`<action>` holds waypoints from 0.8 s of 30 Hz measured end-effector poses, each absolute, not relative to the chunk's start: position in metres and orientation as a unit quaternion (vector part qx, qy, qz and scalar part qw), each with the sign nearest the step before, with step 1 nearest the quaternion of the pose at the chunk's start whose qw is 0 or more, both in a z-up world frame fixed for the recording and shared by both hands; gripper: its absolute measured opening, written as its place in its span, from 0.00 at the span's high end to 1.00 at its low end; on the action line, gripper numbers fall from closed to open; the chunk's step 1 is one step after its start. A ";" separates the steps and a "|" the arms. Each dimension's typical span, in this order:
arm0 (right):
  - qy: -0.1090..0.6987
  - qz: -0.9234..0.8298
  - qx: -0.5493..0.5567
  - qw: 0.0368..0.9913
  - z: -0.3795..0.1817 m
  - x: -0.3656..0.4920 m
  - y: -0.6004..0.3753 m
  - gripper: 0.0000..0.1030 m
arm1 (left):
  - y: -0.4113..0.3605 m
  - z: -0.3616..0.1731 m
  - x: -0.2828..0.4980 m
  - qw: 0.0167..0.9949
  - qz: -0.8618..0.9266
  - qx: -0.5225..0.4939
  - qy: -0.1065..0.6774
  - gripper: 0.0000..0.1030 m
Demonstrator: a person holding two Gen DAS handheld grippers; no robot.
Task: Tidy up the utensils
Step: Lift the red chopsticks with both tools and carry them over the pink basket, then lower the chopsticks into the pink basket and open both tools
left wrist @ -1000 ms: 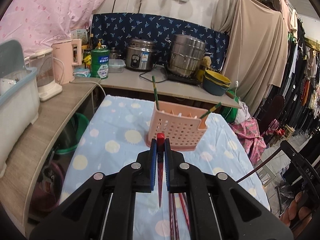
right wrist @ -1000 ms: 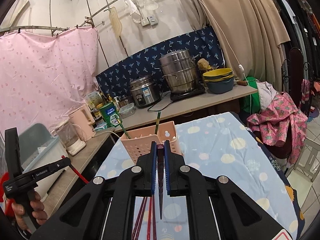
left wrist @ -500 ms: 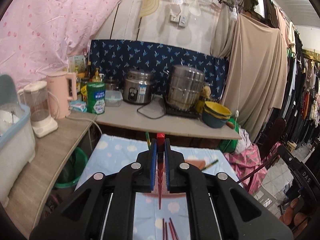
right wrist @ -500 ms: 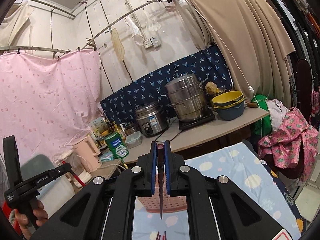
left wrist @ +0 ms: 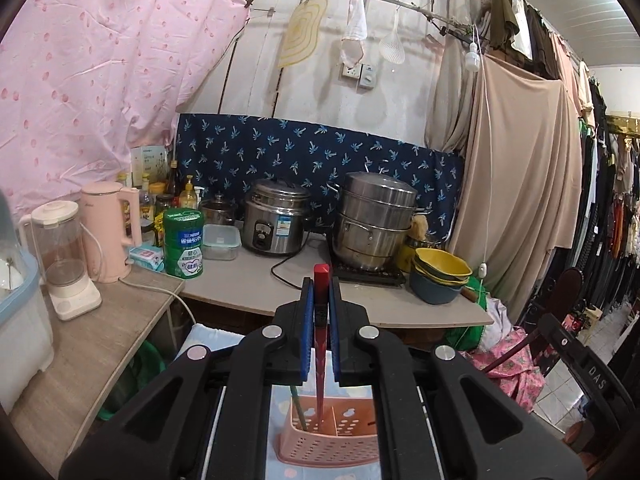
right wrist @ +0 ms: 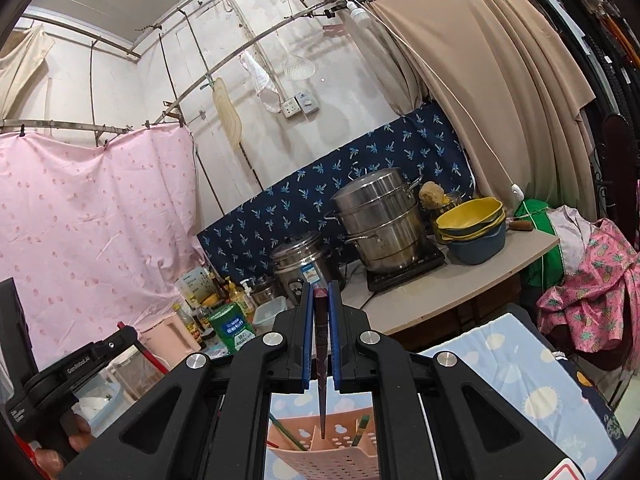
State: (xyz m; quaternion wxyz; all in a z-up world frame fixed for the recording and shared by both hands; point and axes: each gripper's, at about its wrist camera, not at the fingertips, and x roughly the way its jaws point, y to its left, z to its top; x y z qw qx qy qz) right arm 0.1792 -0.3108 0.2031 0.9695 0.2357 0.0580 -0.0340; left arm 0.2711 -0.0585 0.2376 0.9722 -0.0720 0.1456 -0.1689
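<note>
I am holding the left gripper with its jaws pinching a red chopstick, which is hanging tip-down above the pink utensil basket on the spotted tablecloth. I am keeping the right gripper clamped on a dark chopstick, its tip pointing into the same basket near the divider. Green chopsticks are leaning inside.

A pink curtain hangs left of a blue patterned cloth on the wall. On the counter stand a rice cooker, a steel steamer pot, stacked yellow and blue bowls, a green tin, a pink kettle and a blender. A beige sheet hangs at right.
</note>
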 end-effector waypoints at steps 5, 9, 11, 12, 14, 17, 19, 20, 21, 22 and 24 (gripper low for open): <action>0.090 -0.037 0.230 0.968 0.179 0.202 -0.312 0.93 | -0.066 0.213 0.291 0.969 -0.167 -0.067 0.169 0.93; 0.112 -0.036 0.231 0.966 0.162 0.214 -0.315 0.93 | -0.072 0.194 0.300 0.966 -0.168 -0.061 0.189 0.93; 0.121 -0.037 0.228 0.966 0.156 0.219 -0.313 0.93 | -0.075 0.188 0.301 0.964 -0.169 -0.059 0.194 0.93; 0.124 -0.037 0.226 0.966 0.153 0.220 -0.313 0.93 | -0.076 0.185 0.302 0.964 -0.171 -0.058 0.197 0.93; 0.131 -0.037 0.222 0.965 0.148 0.224 -0.311 0.93 | -0.078 0.181 0.303 0.962 -0.173 -0.057 0.202 0.93; 0.139 -0.038 0.220 0.965 0.142 0.228 -0.309 0.93 | -0.080 0.177 0.302 0.961 -0.175 -0.052 0.207 0.93; 0.144 -0.038 0.219 0.964 0.139 0.230 -0.308 0.93 | -0.081 0.174 0.303 0.960 -0.174 -0.051 0.211 0.93; 0.146 -0.038 0.217 0.964 0.138 0.230 -0.308 0.93 | -0.082 0.172 0.303 0.960 -0.175 -0.051 0.214 0.93; 0.147 -0.039 0.217 0.964 0.137 0.231 -0.307 0.93 | -0.082 0.170 0.303 0.959 -0.175 -0.051 0.218 0.93; 0.149 -0.038 0.217 0.964 0.136 0.232 -0.307 0.93 | -0.083 0.169 0.304 0.958 -0.175 -0.052 0.222 0.93; 0.147 -0.036 0.215 0.965 0.135 0.231 -0.305 0.89 | -0.083 0.165 0.304 0.957 -0.173 -0.052 0.227 0.93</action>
